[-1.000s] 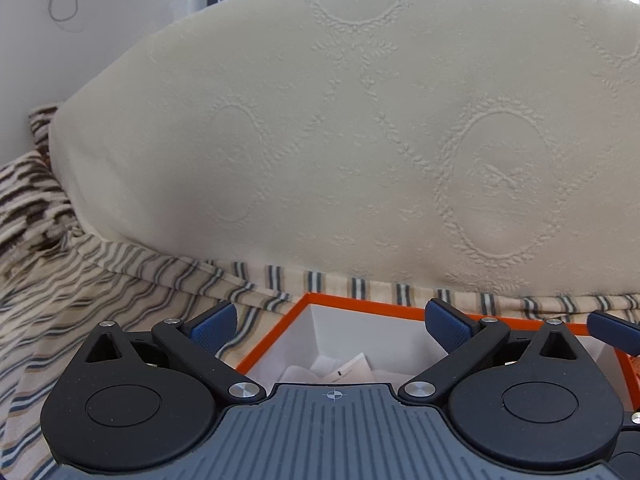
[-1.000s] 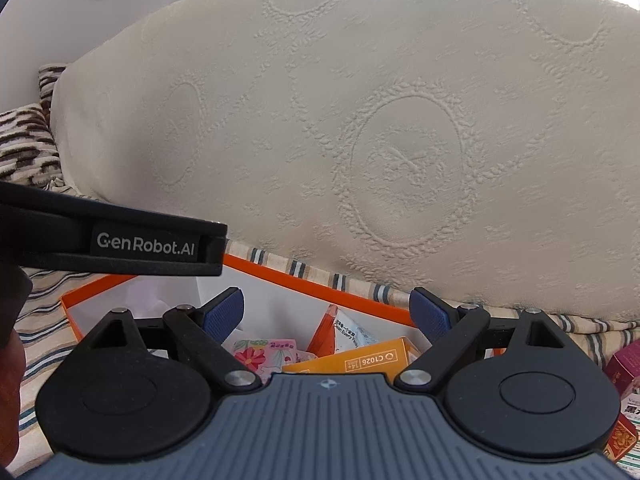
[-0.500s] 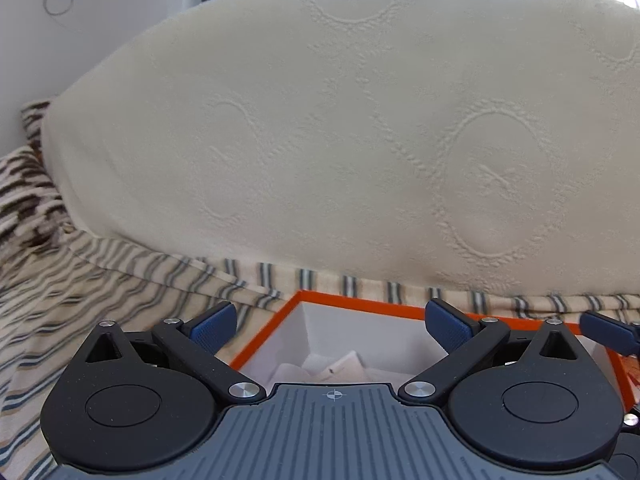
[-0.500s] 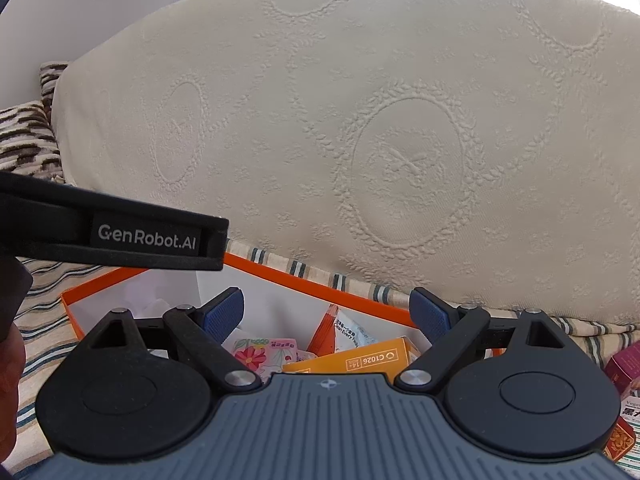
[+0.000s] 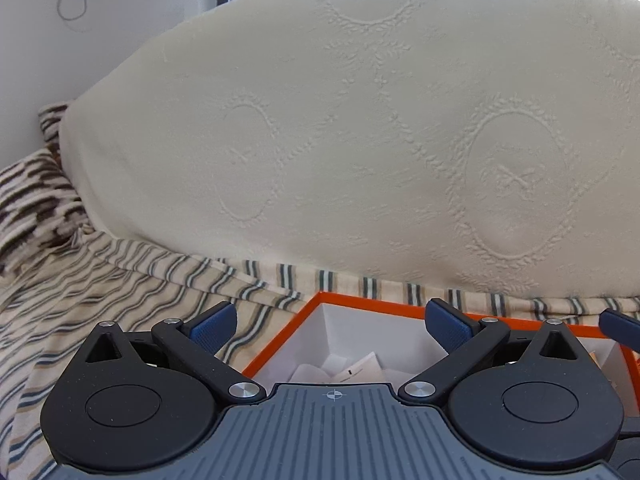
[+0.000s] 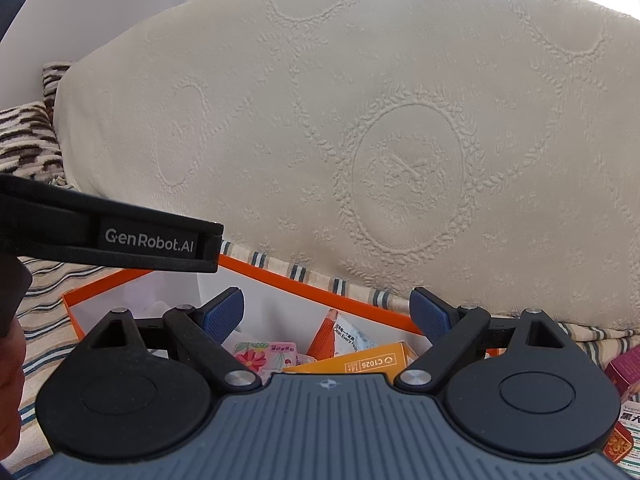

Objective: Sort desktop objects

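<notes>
An orange-rimmed white box lies on a striped blanket; it also shows in the right wrist view. White paper packets lie in its left part. An orange carton, a floral pink packet and a red-white sachet lie in its right part. My left gripper is open and empty over the box's left end. My right gripper is open and empty over the box's right part. The left gripper's black body crosses the right wrist view.
A large cream quilted cushion rises right behind the box. The striped blanket spreads to the left, with a brown striped pillow at far left. Maroon and other cartons lie to the right of the box.
The left gripper has shifted slightly right and its view has tilted up a little. The right gripper has hardly moved. Both stay open.
</notes>
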`<action>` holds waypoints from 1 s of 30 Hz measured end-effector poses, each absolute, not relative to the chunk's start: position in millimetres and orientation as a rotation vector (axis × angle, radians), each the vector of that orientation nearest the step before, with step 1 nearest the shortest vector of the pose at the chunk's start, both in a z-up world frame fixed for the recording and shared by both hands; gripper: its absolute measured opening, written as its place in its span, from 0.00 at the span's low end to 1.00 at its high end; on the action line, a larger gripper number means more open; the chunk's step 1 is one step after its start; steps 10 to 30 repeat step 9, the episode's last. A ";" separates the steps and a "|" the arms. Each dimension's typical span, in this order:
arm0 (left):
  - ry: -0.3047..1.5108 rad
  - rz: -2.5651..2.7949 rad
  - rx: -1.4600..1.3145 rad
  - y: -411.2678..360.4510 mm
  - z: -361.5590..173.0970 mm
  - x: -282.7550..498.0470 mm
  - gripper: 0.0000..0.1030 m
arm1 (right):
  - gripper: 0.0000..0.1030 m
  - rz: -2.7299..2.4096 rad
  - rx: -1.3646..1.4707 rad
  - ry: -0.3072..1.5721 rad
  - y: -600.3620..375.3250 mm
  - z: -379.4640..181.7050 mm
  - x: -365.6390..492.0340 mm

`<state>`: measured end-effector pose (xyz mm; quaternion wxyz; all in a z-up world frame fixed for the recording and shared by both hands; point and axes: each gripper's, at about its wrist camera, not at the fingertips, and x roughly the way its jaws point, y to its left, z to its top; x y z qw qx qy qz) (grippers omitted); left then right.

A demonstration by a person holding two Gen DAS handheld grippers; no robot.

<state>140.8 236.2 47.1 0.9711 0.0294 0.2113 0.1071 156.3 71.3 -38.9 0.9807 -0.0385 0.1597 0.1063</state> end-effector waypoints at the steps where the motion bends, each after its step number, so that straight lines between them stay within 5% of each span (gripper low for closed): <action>1: 0.430 0.209 0.055 236.6 47.8 141.2 1.00 | 0.89 0.212 -0.079 0.320 71.3 -38.8 155.5; 30: 0.414 0.206 0.062 234.3 49.6 137.9 1.00 | 0.89 0.202 -0.080 0.316 69.5 -38.1 152.4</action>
